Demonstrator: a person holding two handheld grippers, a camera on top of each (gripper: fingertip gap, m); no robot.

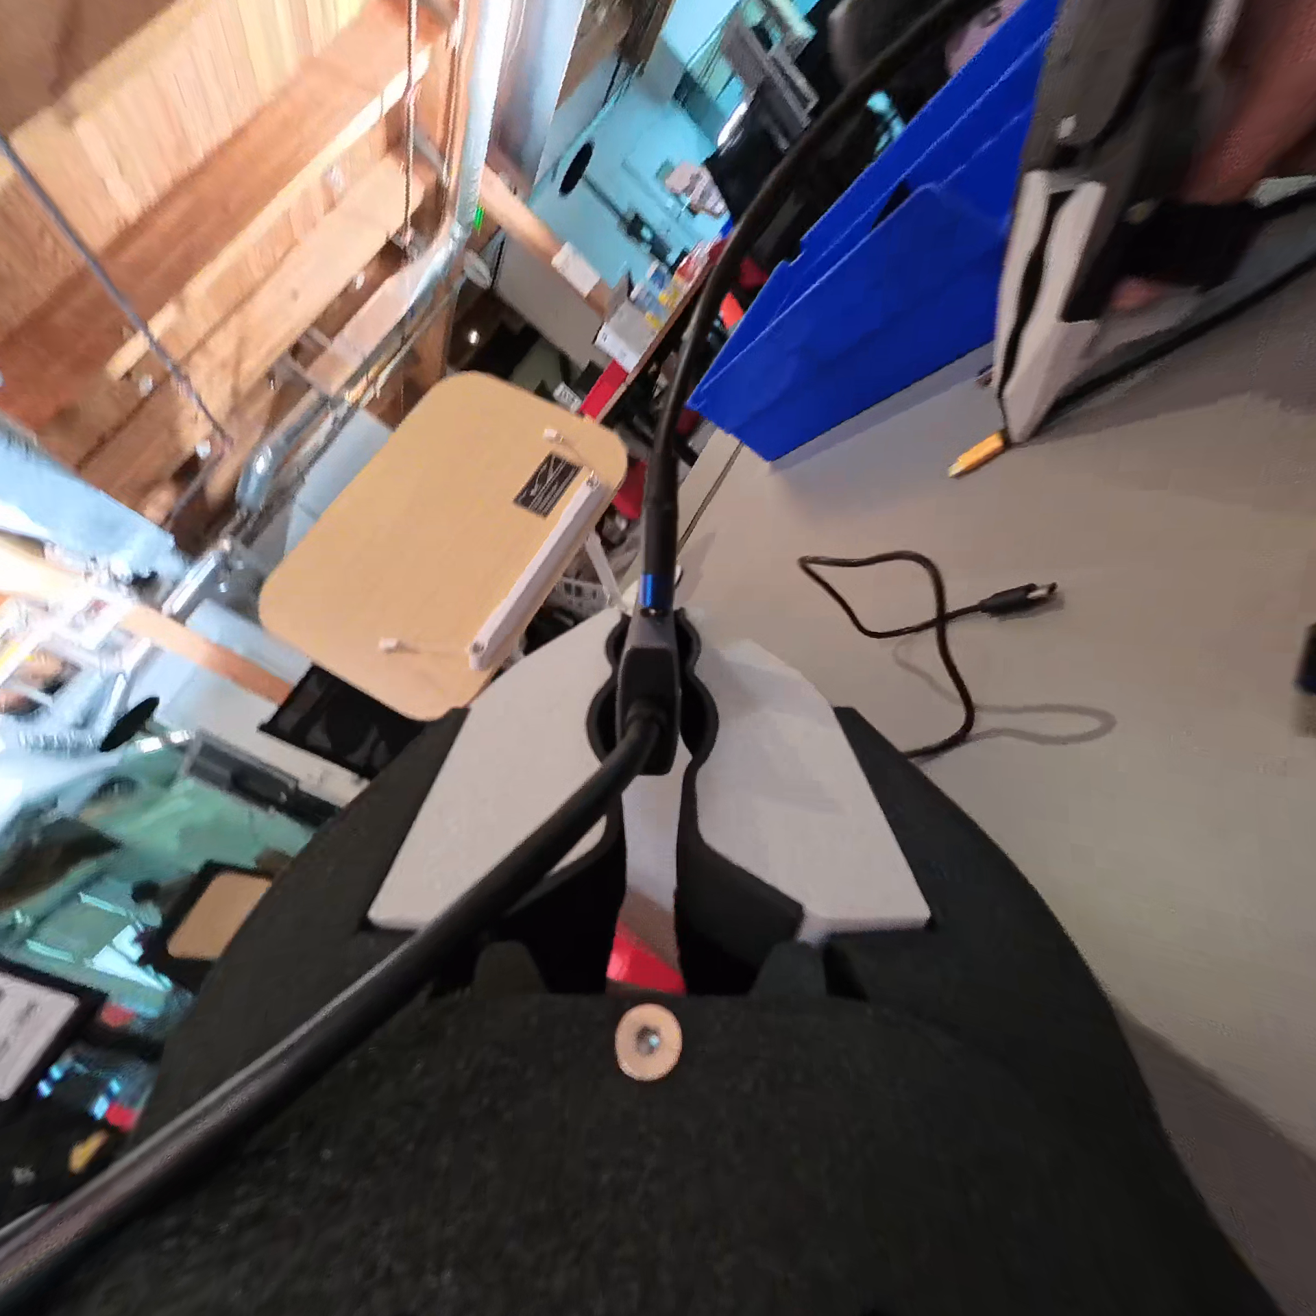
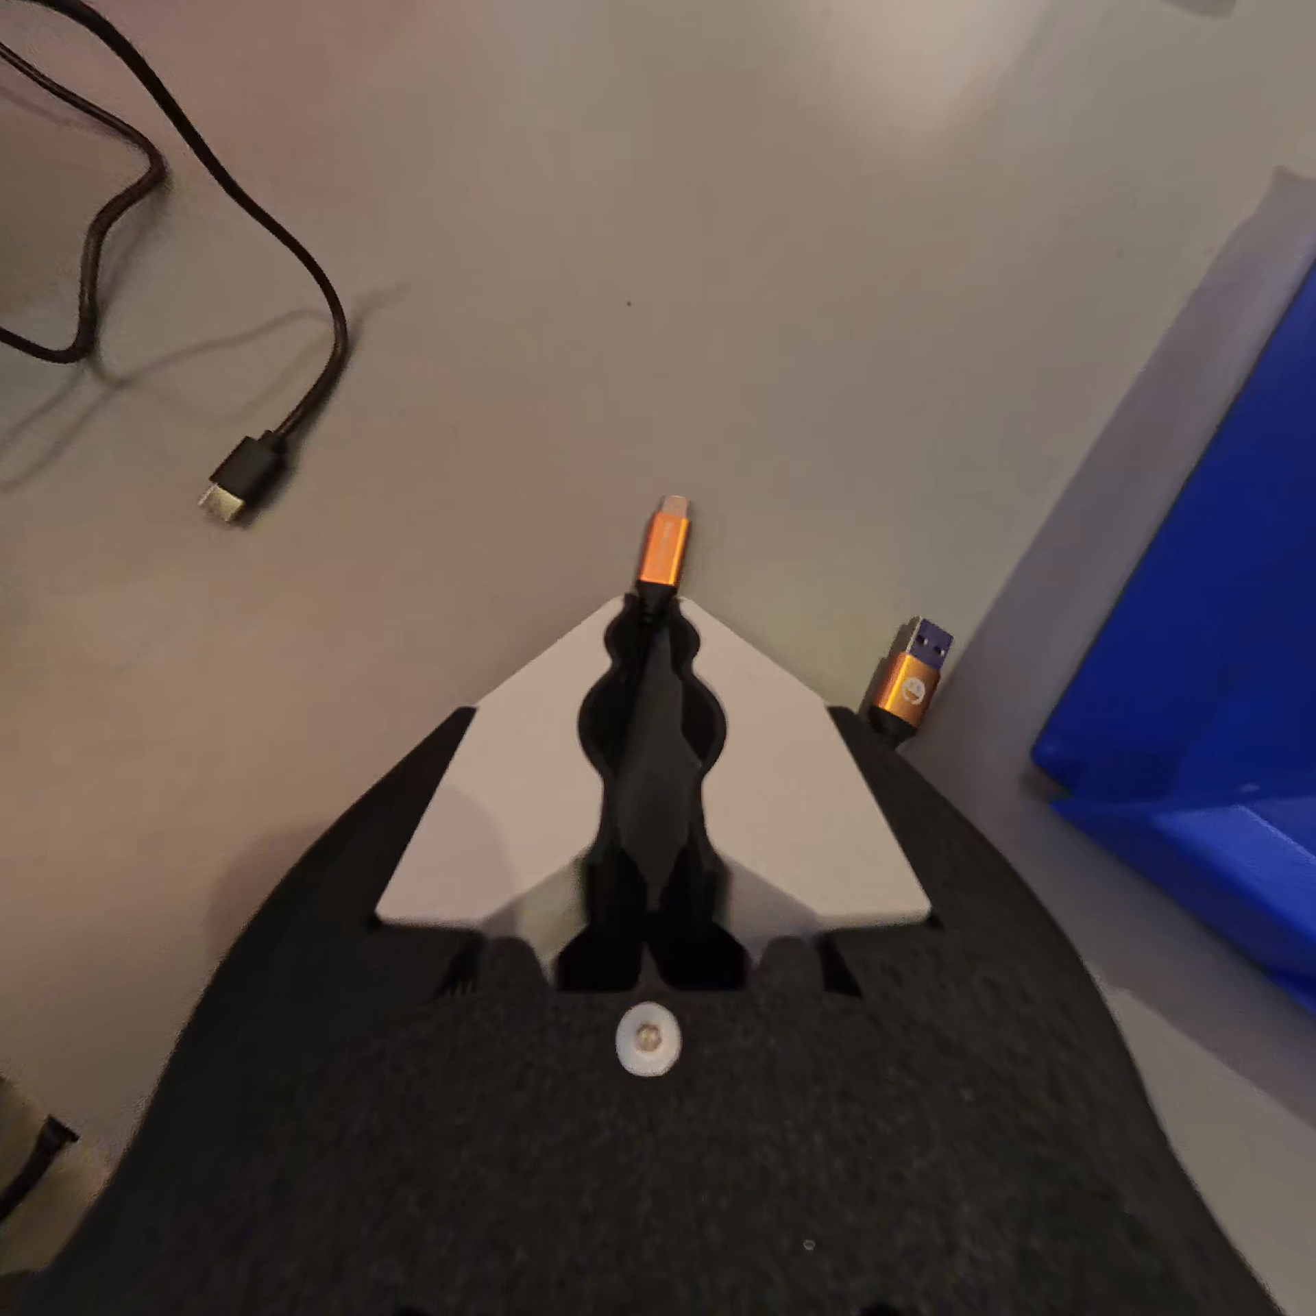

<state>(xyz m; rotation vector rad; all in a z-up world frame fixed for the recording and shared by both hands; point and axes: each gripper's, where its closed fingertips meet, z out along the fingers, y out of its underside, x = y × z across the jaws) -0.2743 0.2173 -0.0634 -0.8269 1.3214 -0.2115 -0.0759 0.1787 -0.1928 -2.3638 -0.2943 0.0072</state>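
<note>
Grey tabletop (image 2: 712, 249), blue bin (image 2: 1210, 641) alongside: left gripper (image 1: 651, 627) clamps thick black cable (image 1: 683, 356); right gripper (image 2: 651, 612) pinches orange-plug cable (image 2: 666, 545).

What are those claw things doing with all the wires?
A person holds two claws over a grey table. The left claw is shut on a thick black cable, raised off the table. The right claw is shut on an orange-tipped cable, low over the table beside a blue bin. A thin black cable lies loose nearby.
</note>
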